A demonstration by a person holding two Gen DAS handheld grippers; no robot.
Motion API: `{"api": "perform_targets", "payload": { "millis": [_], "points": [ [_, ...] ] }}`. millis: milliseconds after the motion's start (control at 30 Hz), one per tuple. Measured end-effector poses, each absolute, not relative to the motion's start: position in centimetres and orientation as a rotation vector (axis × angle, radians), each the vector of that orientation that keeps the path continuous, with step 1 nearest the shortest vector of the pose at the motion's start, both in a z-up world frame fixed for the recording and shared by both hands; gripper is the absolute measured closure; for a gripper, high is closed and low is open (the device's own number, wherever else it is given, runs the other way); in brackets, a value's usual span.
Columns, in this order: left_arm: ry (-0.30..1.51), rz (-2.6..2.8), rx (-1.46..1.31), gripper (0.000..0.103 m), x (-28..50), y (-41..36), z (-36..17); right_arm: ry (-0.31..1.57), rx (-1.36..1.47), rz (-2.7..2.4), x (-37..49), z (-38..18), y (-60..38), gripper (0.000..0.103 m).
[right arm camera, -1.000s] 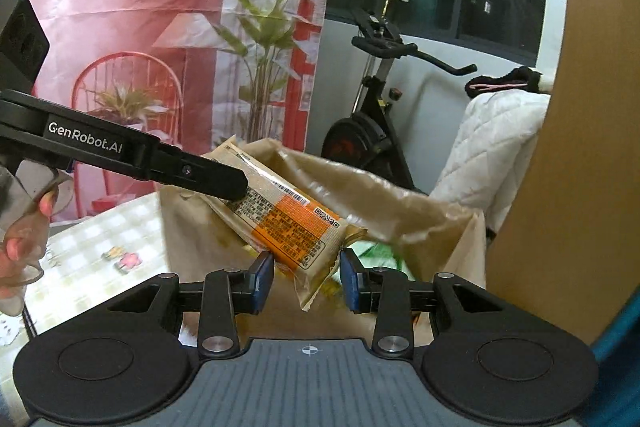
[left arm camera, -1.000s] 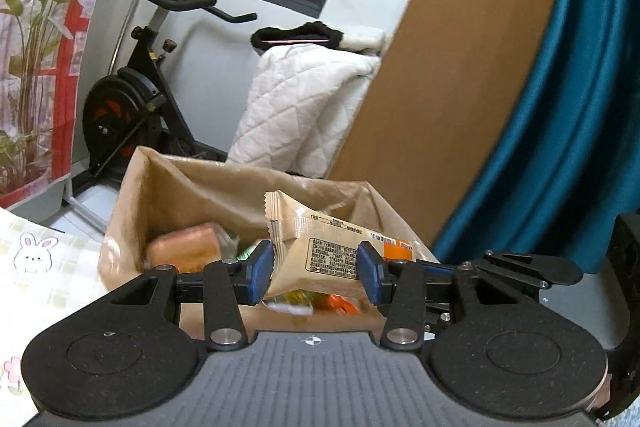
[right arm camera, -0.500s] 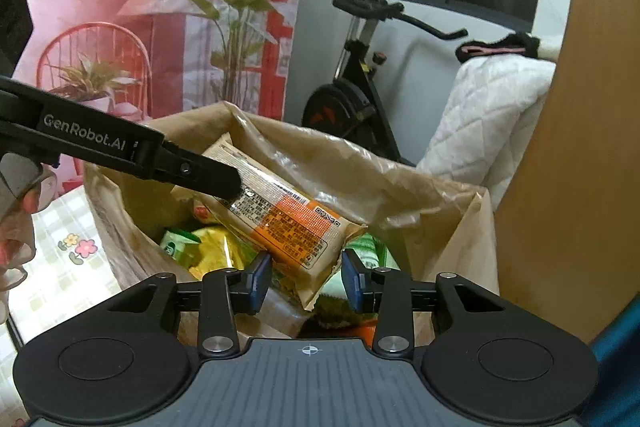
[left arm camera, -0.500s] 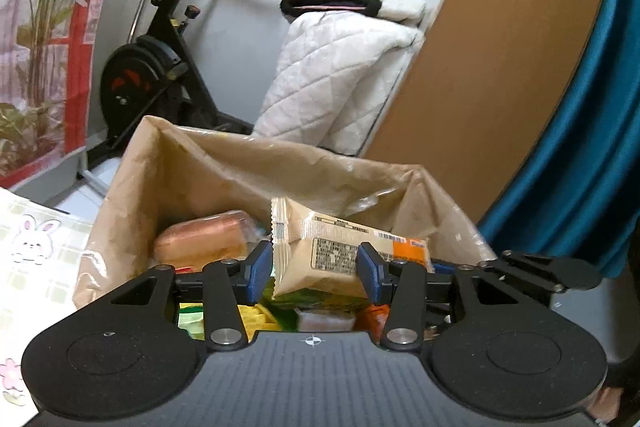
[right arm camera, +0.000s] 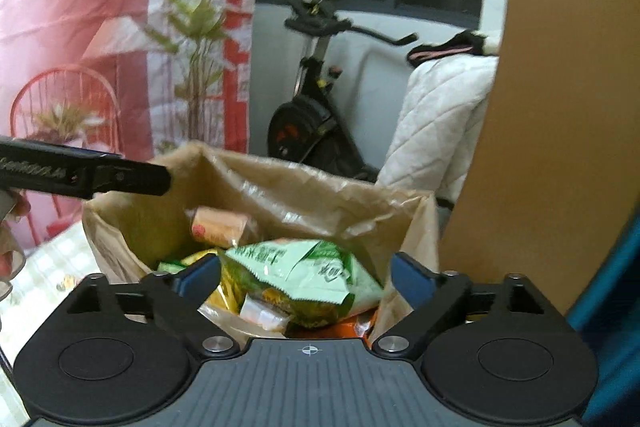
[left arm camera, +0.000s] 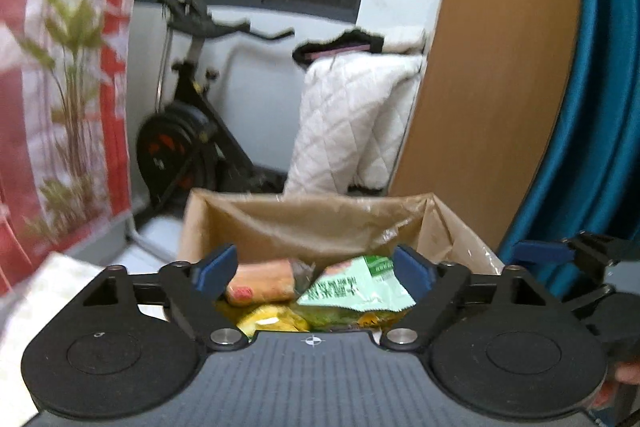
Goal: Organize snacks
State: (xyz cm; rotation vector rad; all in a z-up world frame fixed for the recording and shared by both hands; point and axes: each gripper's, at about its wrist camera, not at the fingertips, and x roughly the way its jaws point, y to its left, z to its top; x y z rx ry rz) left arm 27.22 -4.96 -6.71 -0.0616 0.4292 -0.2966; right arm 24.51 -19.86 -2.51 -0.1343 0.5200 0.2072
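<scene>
A brown paper bag (left arm camera: 312, 215) (right arm camera: 320, 187) stands open under both grippers. It holds a green packet (left arm camera: 356, 287) (right arm camera: 304, 267), an orange-wrapped bun (left arm camera: 260, 283) (right arm camera: 220, 227) and yellow packets (left arm camera: 272, 323). My left gripper (left arm camera: 314, 265) hangs over the bag's near edge, its jaws opening, with nothing between the pads. My right gripper (right arm camera: 306, 277) hovers above the green packet, its jaws also opening and empty. One left finger (right arm camera: 120, 179) reaches over the bag's left rim. A blue-padded right finger (left arm camera: 536, 251) shows at the bag's right side.
An exercise bike (right arm camera: 316, 131) and a white quilted cover (left arm camera: 352, 131) stand behind the bag. A wooden panel (right arm camera: 560, 107) and a teal curtain (left arm camera: 600, 107) close in on the right. A patterned tablecloth (right arm camera: 40, 279) lies to the left, beside a person's hand (right arm camera: 8, 227).
Both grippers have opened wide and let go of the beige-and-orange packet they held together. It is gone from between the jaws. The left view has lifted a little.
</scene>
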Motion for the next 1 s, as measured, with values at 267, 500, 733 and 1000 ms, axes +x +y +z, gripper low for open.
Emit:
{"api": "perform_targets", "payload": {
  "millis": [267,500,733,1000],
  "points": [
    [0.337,-0.234,-0.026,0.007,22.3,-4.5,-2.9,0.422,-0.051,0.150,20.2,0.5,-20.6,0.001],
    [0.296,-0.140,0.029,0.006,18.4,-4.9,-1.5,0.391,0.033,0.089,16.9,1.8,-20.9,0.001],
    [0.280,-0.126,0.042,0.005,15.8,-5.1,-1.0,0.381,0.038,0.077,14.4,2.1,-19.9,0.001],
    [0.305,-0.099,0.019,0.005,14.1,-5.3,-1.2,0.371,0.026,0.066,12.8,2.4,-19.4,0.001]
  ]
}}
